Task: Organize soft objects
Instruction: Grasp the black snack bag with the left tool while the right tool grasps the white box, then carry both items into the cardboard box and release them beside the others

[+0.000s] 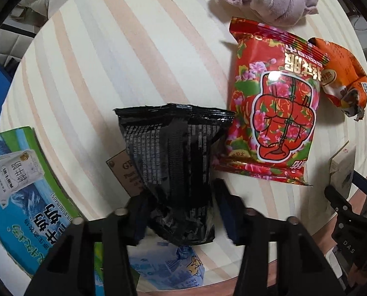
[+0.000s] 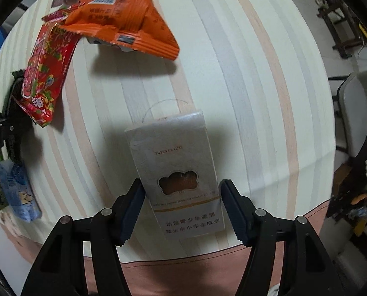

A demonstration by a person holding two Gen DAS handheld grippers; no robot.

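Brown card (image 1: 124, 172) half under black packet (image 1: 173, 162), milk carton (image 1: 18, 197) cut off

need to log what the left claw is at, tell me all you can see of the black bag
The black bag is a glossy, crinkled foil snack pouch showing fine white print and a crimped top seal. It lies on the striped cloth, its lower end between the fingers of the left claw. Its right edge meets the red flowered bag.
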